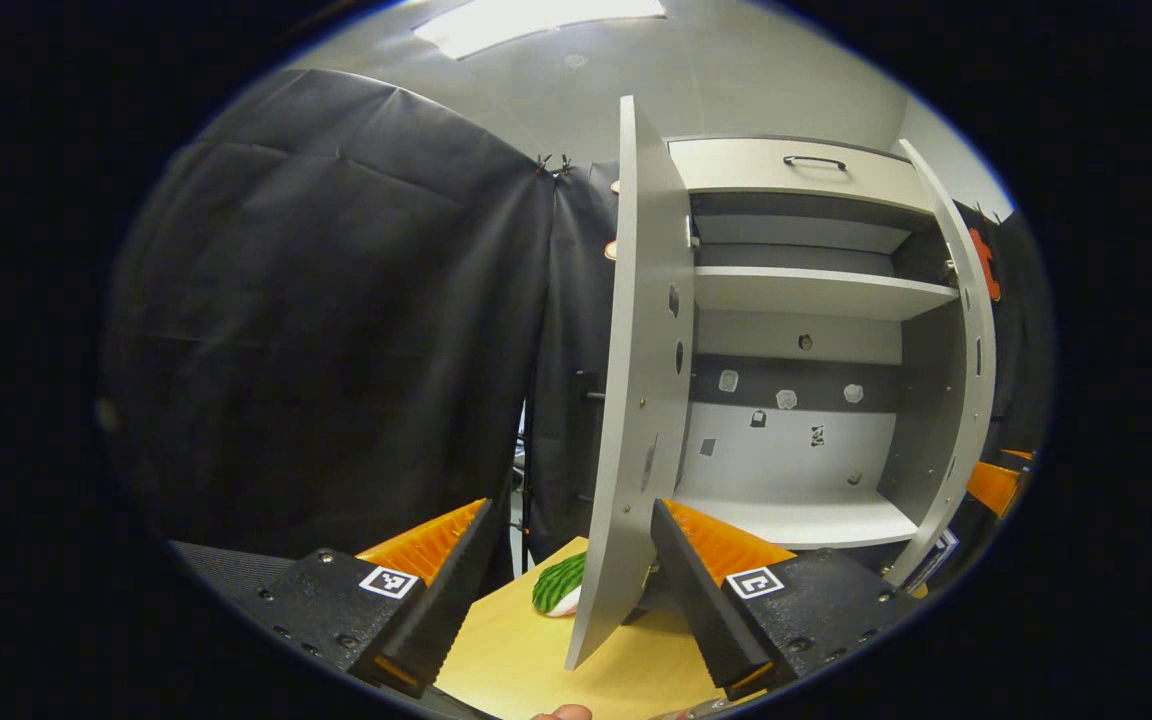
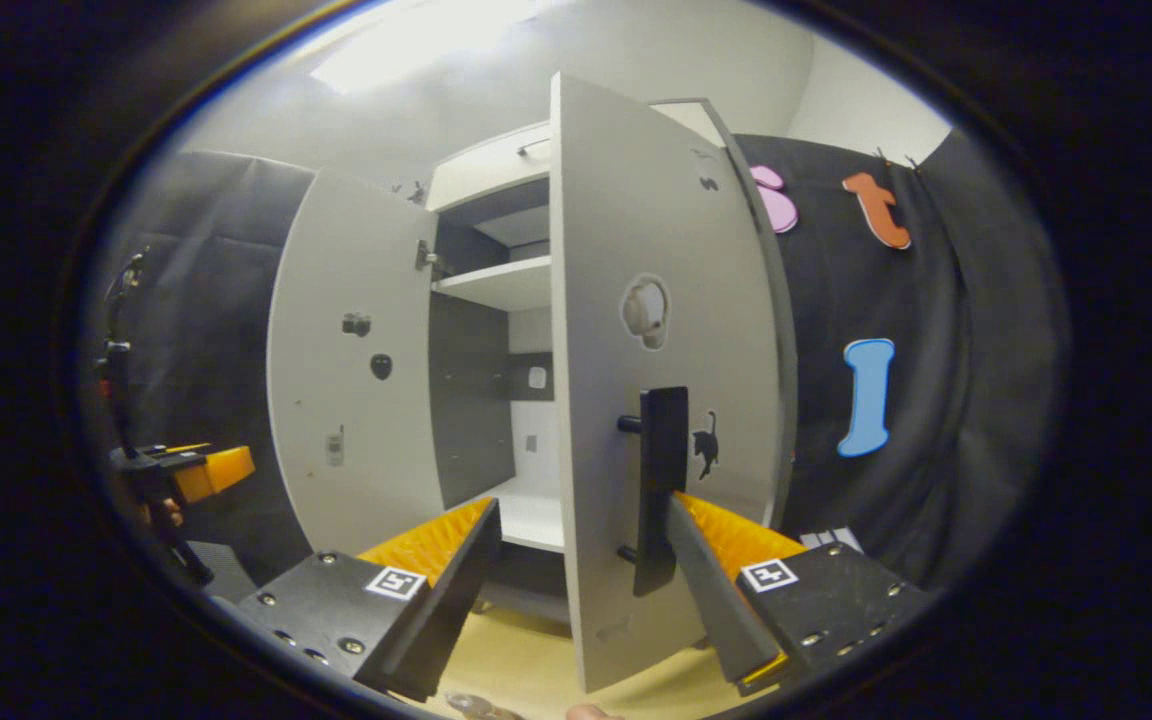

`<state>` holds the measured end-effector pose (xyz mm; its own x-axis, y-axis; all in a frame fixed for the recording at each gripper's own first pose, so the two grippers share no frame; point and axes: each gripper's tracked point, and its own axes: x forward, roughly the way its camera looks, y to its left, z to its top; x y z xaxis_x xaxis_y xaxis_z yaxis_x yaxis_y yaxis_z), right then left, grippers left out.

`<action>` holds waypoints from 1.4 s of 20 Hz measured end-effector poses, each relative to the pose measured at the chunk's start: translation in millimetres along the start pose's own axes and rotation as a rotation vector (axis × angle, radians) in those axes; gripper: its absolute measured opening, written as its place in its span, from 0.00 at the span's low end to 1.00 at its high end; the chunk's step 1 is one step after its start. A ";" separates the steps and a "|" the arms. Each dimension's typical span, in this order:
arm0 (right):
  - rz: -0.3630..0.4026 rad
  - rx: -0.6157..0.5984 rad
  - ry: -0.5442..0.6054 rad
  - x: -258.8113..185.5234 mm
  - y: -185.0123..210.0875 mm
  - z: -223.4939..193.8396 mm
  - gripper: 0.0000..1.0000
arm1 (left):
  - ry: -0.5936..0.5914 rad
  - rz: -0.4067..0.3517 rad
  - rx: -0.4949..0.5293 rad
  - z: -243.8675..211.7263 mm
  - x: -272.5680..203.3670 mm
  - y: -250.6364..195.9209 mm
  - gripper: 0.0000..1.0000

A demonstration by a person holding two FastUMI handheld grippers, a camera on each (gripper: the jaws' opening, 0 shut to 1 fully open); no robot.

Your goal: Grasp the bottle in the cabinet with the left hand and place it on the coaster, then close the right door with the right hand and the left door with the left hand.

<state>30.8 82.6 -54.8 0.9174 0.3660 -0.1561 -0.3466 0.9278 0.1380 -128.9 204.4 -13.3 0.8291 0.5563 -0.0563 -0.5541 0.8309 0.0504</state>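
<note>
The left hand-held gripper [image 1: 568, 590] is spread wide, with the edge of the left door [image 1: 636, 400] between its fingers. Whether they touch the door cannot be told. The cabinet [image 1: 816, 290] stands open on the wooden bench [image 1: 526, 660]. A green striped coaster [image 1: 558, 585] lies on the bench just behind the door. The right hand-held gripper [image 2: 581, 585] is spread around the edge of the right door [image 2: 636, 250], near its black handle [image 2: 661, 480].

1. The left gripper [image 1: 568, 590] is held level, its jaws spread wide, one finger to each side of a door edge without pressing it.
2. The right gripper [image 2: 576, 590] is likewise level with its jaws parted.
</note>
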 end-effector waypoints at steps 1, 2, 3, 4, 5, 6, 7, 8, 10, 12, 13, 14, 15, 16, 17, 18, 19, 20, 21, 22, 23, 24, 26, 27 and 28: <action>0.001 -0.004 0.000 0.3 2.4 0.4 0.99 | 0.002 0.002 0.002 -0.7 0.2 1.6 0.96; 0.002 -0.009 0.000 -1.6 3.2 -1.0 0.99 | 0.004 0.004 0.002 -1.6 0.8 1.1 0.96; 0.004 -0.012 0.005 -1.8 4.6 -2.9 0.99 | 0.006 0.005 -0.001 -2.4 1.1 1.3 0.96; 0.007 -0.013 0.012 -1.8 7.8 -5.2 0.99 | 0.009 0.006 -0.002 -3.5 1.4 1.8 0.96; 0.009 -0.013 0.019 -2.8 9.8 -8.1 0.99 | 0.013 0.010 -0.002 -4.2 2.1 2.8 0.96; 0.009 -0.014 0.021 -2.1 8.6 -7.8 0.99 | 0.016 0.017 0.001 -6.8 3.7 4.4 0.96; 0.007 -0.016 0.020 -2.7 9.2 -7.5 0.99 | 0.018 0.025 0.006 -8.8 6.7 7.6 0.96; 0.003 -0.019 0.019 -2.6 8.3 -7.2 0.99 | 0.017 0.036 0.015 -9.1 12.7 16.6 0.96; -0.008 -0.025 0.021 -2.1 7.9 -9.2 0.99 | 0.014 0.061 0.027 -6.9 21.8 27.6 0.96; -0.030 -0.029 0.024 -1.3 4.6 -10.2 0.99 | 0.005 0.071 0.031 -3.3 30.4 33.1 0.96; -0.043 -0.029 0.023 -3.0 0.7 -12.1 0.99 | -0.004 0.075 0.033 -0.5 34.8 35.7 0.96; -0.055 -0.027 0.020 -4.8 -4.3 -11.9 0.99 | -0.011 0.078 0.034 0.7 38.7 37.8 0.96; -0.067 -0.023 0.016 -6.6 -7.9 -11.8 0.99 | -0.011 0.077 0.035 1.2 43.4 38.2 0.93; -0.079 -0.018 0.011 -5.5 -10.6 -10.6 0.99 | -0.009 0.073 0.037 0.0 48.3 37.5 0.99; -0.089 -0.013 0.006 -4.3 -11.4 -10.1 0.99 | -0.009 0.068 0.039 -0.1 52.6 37.1 0.96; -0.098 -0.007 0.003 -2.7 -12.3 -9.1 0.94 | -0.009 0.060 0.041 -0.3 56.6 35.9 0.96; -0.107 -0.003 -0.001 -1.0 -13.3 -10.1 0.99 | -0.008 0.055 0.044 -0.4 60.2 34.9 0.96; -0.113 0.000 -0.004 0.7 -13.4 -9.3 0.94 | -0.010 0.053 0.048 0.2 64.4 35.4 0.96; -0.118 0.002 -0.006 2.7 -12.7 -9.9 0.94 | -0.011 0.052 0.052 0.1 69.1 36.5 0.96; -0.120 0.003 -0.006 4.4 -12.6 -10.6 0.99 | -0.012 0.051 0.055 0.1 72.9 37.3 0.96; -0.121 0.001 -0.005 6.5 -10.7 -12.0 0.99 | -0.013 0.050 0.056 0.1 75.8 37.9 0.96; -0.121 -0.001 -0.004 9.0 -10.1 -12.2 0.99 | -0.013 0.052 0.056 -0.3 78.7 39.7 0.96; -0.120 -0.005 -0.002 13.6 -7.1 -14.4 0.99 | -0.015 0.035 0.059 -0.2 82.2 39.3 0.96; -0.117 -0.006 -0.003 13.8 -6.4 -14.6 0.99 | -0.017 0.014 0.063 -0.1 82.4 36.3 0.95; -0.114 -0.005 -0.005 16.4 -5.0 -13.9 0.99 | -0.017 -0.006 0.079 0.0 83.6 34.5 0.89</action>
<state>44.9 85.0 -71.6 0.9518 0.2580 -0.1659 -0.2412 0.9637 0.1148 -78.8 279.5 -16.3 0.8338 0.5506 -0.0401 -0.5421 0.8304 0.1292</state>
